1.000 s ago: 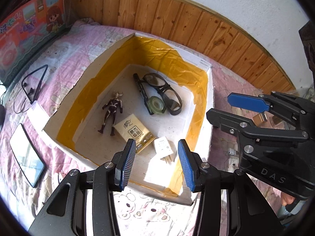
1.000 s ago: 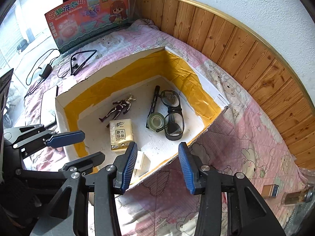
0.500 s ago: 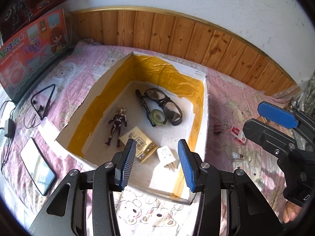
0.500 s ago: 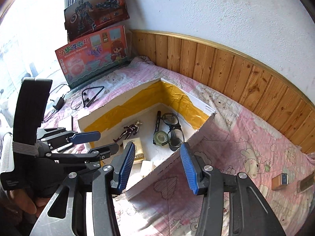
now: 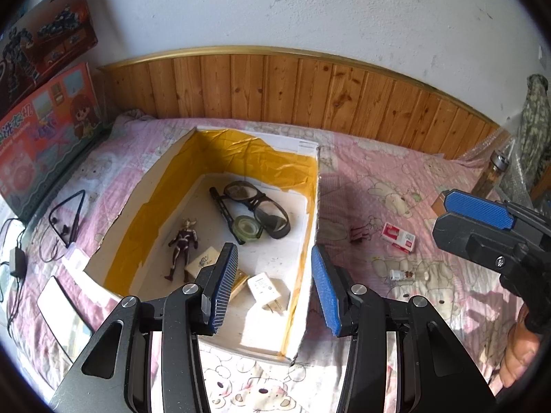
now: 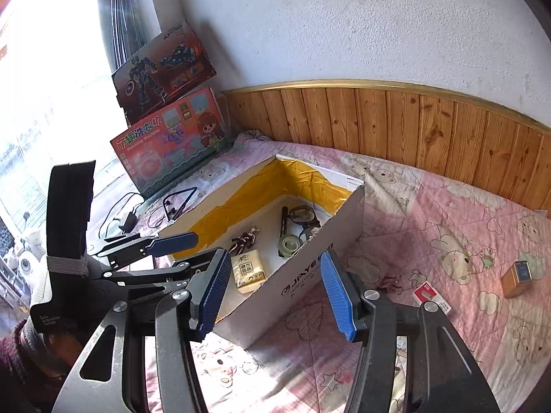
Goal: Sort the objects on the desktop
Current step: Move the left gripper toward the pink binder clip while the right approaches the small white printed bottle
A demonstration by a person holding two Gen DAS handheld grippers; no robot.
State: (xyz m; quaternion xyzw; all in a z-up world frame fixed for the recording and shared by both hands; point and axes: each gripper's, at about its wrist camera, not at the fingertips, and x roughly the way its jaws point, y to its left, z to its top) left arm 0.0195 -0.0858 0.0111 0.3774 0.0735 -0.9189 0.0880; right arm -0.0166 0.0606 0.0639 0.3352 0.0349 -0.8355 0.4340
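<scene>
A: Where are the edges, and what room is left for moving?

B: A white box (image 5: pixel 306 251), lined in yellow tape, is seen at the centre of the left wrist view, resting on a pink bedspread (image 5: pixel 396 179) with bear prints. Its near corner lies just beyond the left gripper (image 5: pixel 273 287). The jaws are held fairly wide, with nothing between them. Open bedspread is left to the right of the box.

A: And the right gripper (image 6: pixel 275 294)?

B: Its jaws have just been opening and are spread wide; nothing is held. The printed outer side of the box is seen between them, further off.

A: Where are the sorted things?

B: Inside the box are seen a toy figure (image 5: pixel 182 241), glasses (image 5: pixel 261 206), a roll of tape (image 5: pixel 245 229), a black pen (image 5: pixel 222 208), a tissue pack (image 6: pixel 248 270) and a white charger plug (image 5: pixel 265 287). A red-and-white packet (image 5: pixel 398 236) lies on the bedspread, right of the box.

A: What is shown by one view only?

B: The plug is seen only in the left view, where the box wall does not hide it. A small tan box (image 6: pixel 516 278) at the right edge is clearest in the right view. In the left view only, a phone (image 5: pixel 65 313) lies at the lower left.

A: And the room?

B: Wood panelling (image 6: pixel 396 127) runs below a white plaster wall. Two toy boxes (image 6: pixel 168 148) are propped at upper left, with a cable (image 5: pixel 67 213) lying near them.
</scene>
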